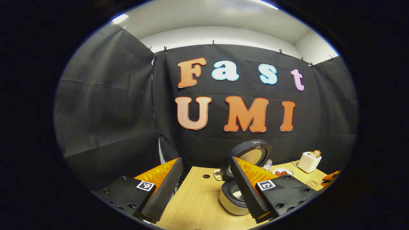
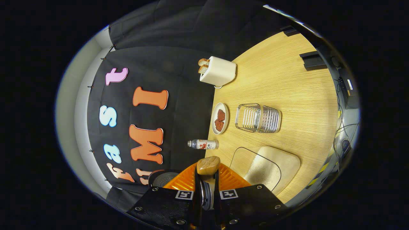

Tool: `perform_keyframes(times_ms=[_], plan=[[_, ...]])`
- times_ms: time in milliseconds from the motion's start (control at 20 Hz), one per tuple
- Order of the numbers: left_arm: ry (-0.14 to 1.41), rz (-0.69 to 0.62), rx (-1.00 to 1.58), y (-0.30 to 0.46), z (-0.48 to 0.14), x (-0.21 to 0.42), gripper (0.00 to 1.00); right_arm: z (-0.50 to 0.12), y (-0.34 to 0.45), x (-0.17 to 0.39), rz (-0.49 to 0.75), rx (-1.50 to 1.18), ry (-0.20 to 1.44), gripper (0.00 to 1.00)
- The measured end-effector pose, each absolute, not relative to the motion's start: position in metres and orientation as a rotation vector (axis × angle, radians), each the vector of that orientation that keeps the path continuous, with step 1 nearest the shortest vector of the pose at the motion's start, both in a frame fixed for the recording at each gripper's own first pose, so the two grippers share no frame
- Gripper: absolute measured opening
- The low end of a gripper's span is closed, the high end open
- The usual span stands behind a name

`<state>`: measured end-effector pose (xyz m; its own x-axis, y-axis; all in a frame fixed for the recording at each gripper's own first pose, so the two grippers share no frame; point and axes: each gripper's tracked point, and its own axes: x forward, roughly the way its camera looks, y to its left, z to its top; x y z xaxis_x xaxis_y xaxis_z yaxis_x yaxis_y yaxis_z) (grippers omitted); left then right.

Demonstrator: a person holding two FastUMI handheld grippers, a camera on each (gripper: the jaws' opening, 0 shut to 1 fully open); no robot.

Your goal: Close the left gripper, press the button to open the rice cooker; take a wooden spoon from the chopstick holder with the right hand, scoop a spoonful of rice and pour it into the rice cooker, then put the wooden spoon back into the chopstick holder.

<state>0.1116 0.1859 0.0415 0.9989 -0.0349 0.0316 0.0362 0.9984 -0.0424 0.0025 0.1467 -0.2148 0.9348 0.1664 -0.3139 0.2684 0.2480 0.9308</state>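
The rice cooker (image 1: 231, 199) stands open on the wooden table (image 1: 195, 201), its round lid (image 1: 247, 155) tipped up toward the back. My left gripper (image 1: 206, 159) is open, its fingers spread wide; the right-hand one crosses in front of the cooker. My right gripper (image 2: 207, 183) is shut on the wooden spoon (image 2: 208, 165), whose bowl pokes out past the fingertips and shows bare wood. This view is rolled sideways. The metal chopstick holder (image 2: 258, 118) stands beyond the spoon. A clear tray of rice (image 2: 268, 167) lies just right of the fingers. The cooker's lid (image 2: 164, 179) peeks in at lower left.
A white toaster (image 2: 219, 72) with bread slices stands at the table's back. A plate of red food (image 2: 220, 118) and a small bottle (image 2: 204, 144) sit near the wall. A small dish (image 1: 217, 174) sits behind the cooker. Black boxes and cables (image 2: 346, 92) lie beyond the table's edge.
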Motion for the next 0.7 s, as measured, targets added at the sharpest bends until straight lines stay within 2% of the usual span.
perform_keyframes(times_ms=[700], plan=[[-0.037, -0.046, -0.043, 0.186, 0.039, 0.114, 0.97, -0.133, 0.218, 0.047, 0.078, 1.394, 0.387, 0.16]])
